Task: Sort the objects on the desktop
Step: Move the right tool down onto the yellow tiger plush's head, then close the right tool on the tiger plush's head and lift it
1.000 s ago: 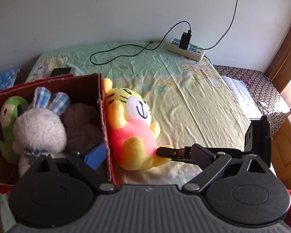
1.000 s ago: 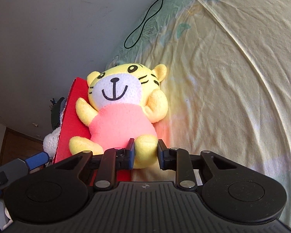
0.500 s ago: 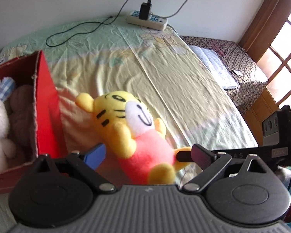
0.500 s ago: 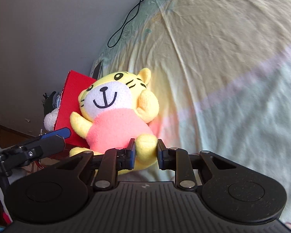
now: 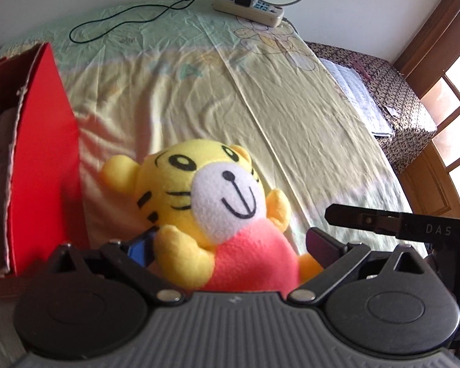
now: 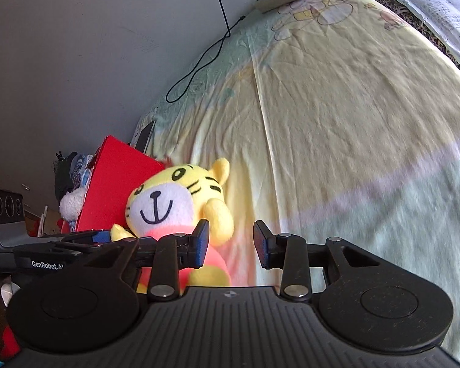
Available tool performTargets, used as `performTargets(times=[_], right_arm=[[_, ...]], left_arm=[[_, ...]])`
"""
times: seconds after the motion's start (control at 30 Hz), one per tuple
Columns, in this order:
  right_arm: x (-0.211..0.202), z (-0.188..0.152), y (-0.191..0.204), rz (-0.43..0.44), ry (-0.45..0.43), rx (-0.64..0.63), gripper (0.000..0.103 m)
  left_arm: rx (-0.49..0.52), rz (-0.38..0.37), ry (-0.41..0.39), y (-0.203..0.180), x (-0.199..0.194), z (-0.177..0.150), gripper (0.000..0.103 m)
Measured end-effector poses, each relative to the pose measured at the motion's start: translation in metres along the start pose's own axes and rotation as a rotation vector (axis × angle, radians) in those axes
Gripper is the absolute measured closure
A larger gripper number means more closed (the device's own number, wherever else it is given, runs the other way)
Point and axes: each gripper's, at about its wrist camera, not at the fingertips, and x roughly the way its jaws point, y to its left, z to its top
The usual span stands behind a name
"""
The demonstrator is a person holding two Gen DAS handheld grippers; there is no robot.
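On the side of the right gripper [image 5: 368,224], seen from the left wrist, the white letters "DAS" read clearly. From the right wrist, the left gripper's [image 6: 98,239] arm shows "GenRobot.AI", cut off at the end, with "DAS" half out of frame above it.

Now the toy: the tiger plush [image 5: 217,211], yellow with a white muzzle and pink body, sits right between the left gripper's [image 5: 230,245] jaws, which are spread wide. The blue finger pad [image 5: 139,250] sits behind one yellow paw, the black finger by a foot on the other side; whether either presses the plush, I cannot tell.

Over on the right wrist view, the right gripper [image 6: 231,247] has its jaws parted with bare sheet between them. The tiger plush [image 6: 174,208] is just beside its left finger, partly behind it and outside the gap.

Just beside the plush stands the red box [image 5: 43,159], with other soft toys inside. Beyond the plush the bed sheet [image 5: 230,104] runs to a power strip [image 5: 248,7] by the wall.
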Motion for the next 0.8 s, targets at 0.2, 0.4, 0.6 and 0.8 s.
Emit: performTargets(times=[0.2,0.4,0.6,0.8], right_arm=[[0.031,0.017,0.004,0.017,0.026,0.003,0.062],[0.049,0.021,-0.003,0.056,0.090,0.061,0.057],[0.065,0.031,-0.018,0.111,0.113,0.184,0.053],[0.078,0.024,-0.035,0.182,0.162,0.341,0.051]], left_arm=[[-0.002,0.014,-0.018,-0.007,0.009,0.004,0.003],[0.071,0.021,-0.075,-0.022,0.008,0.004,0.005],[0.031,-0.011,-0.095,-0.007,0.009,0.021,0.006],[-0.024,-0.019,-0.087,0.005,0.015,0.024,0.009]])
